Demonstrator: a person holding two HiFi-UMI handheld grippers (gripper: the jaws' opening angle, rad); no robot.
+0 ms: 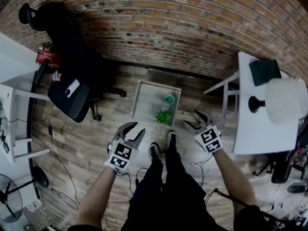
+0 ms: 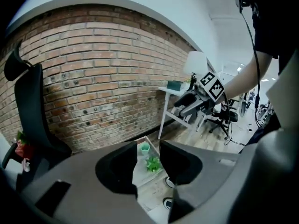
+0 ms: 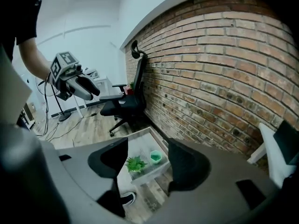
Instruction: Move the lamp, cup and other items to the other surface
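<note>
Lamp (image 1: 285, 100) upright on white table (image 1: 262, 134) at right, dark box (image 1: 264, 71) just behind it. Green cup (image 1: 169, 99) and small green plant (image 1: 164, 116) near each other on low table (image 1: 143, 100) on wood floor, straight ahead by brick wall (image 1: 168, 28). Left gripper (image 1: 134, 131) in air short of low table, jaws apart with narrow gap, nothing between them. Right gripper (image 1: 196, 120) likewise in air, jaws wider apart, empty. Black office chair (image 1: 70, 81) at left, well apart from low table.
</note>
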